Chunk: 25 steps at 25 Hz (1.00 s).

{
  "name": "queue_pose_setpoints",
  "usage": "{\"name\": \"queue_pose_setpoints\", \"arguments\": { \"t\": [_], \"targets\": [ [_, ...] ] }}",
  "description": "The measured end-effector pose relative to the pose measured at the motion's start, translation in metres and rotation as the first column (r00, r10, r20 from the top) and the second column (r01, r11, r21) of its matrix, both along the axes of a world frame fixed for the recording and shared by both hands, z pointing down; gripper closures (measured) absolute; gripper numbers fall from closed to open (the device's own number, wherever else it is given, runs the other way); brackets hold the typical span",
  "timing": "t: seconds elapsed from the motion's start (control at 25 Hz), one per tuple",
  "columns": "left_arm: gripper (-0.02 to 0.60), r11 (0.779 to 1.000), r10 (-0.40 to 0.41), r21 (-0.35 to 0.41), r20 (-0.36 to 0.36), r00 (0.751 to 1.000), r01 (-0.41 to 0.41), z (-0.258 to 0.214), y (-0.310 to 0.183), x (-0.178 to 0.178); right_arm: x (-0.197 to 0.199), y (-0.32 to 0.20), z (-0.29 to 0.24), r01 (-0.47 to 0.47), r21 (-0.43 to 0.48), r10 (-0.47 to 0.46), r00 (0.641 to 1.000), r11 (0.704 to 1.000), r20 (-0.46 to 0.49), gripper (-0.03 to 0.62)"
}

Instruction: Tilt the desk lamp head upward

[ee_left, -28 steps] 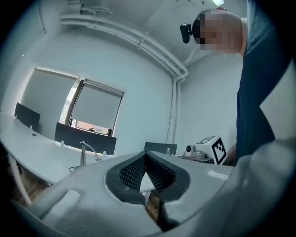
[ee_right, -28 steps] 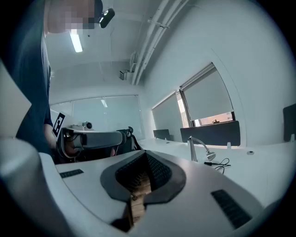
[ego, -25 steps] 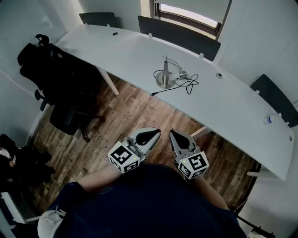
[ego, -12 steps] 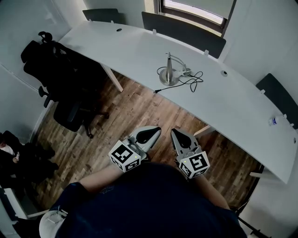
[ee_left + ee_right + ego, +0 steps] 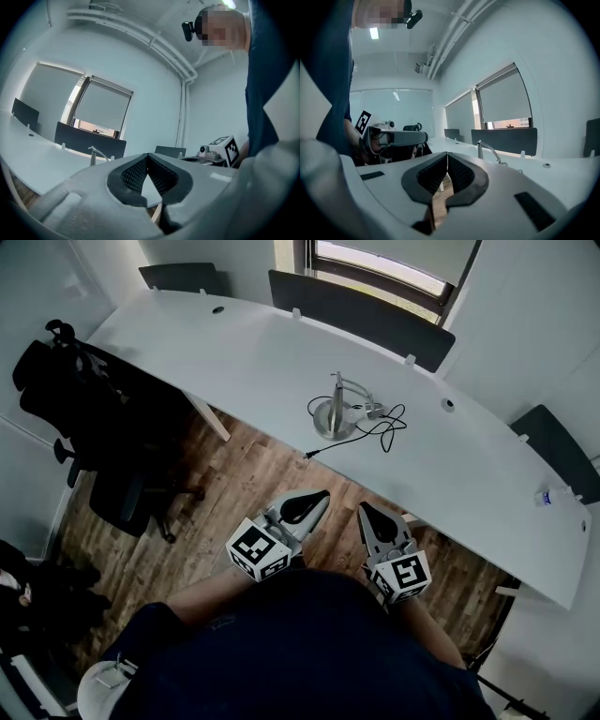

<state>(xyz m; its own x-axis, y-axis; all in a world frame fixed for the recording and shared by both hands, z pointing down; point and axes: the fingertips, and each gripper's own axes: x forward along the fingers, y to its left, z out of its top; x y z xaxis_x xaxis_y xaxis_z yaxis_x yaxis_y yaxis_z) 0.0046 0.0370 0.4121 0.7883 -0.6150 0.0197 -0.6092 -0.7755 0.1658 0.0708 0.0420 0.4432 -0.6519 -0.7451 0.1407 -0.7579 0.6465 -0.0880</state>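
A silver desk lamp [image 5: 335, 409] with a round base stands on the long white desk [image 5: 234, 343], its thin arm bent over toward the right and its black cable [image 5: 370, 418] looped beside it. The lamp [image 5: 96, 153] shows small in the left gripper view, and the lamp [image 5: 488, 151] also in the right gripper view. Both grippers are held close to the person's body, well short of the desk. My left gripper [image 5: 317, 497] is shut and empty. My right gripper [image 5: 365, 510] is shut and empty too.
A black office chair [image 5: 103, 418] stands at the left by the desk. Dark screen panels [image 5: 361, 310] line the desk's far edge under a window. A small bottle [image 5: 548, 495] lies at the desk's right end. Wooden floor [image 5: 244, 484] lies between me and the desk.
The view has shifted a little; the desk and lamp sit slightly lower and nearer in the head view. Both grippers stay shut close to the body.
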Motion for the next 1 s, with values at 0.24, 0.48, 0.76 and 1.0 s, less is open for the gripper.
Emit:
{"name": "queue_pose_setpoints", "arguments": {
  "t": [0.24, 0.48, 0.76, 1.0],
  "targets": [
    [0.575, 0.999, 0.038, 0.001, 0.0, 0.999, -0.038, 0.01, -0.101, -0.028, -0.019, -0.089, -0.004, -0.116, 0.002, 0.116, 0.99, 0.993, -0.081, 0.583],
    [0.575, 0.999, 0.052, 0.005, 0.039, 0.998, -0.052, 0.033, -0.176, -0.033, -0.015, -0.153, 0.006, -0.221, 0.013, 0.22, 0.965, 0.975, -0.139, 0.582],
    [0.574, 1.0, -0.006, -0.025, 0.099, 0.995, 0.008, 0.06, -0.231, -0.024, -0.005, -0.208, 0.033, -0.23, -0.008, 0.224, 0.956, 0.973, -0.187, 0.58],
    [0.57, 0.998, -0.042, -0.043, 0.193, 0.98, 0.051, 0.09, -0.265, -0.008, 0.009, -0.254, 0.062, -0.221, -0.025, 0.207, 0.942, 0.975, -0.266, 0.536]
  ]
}}
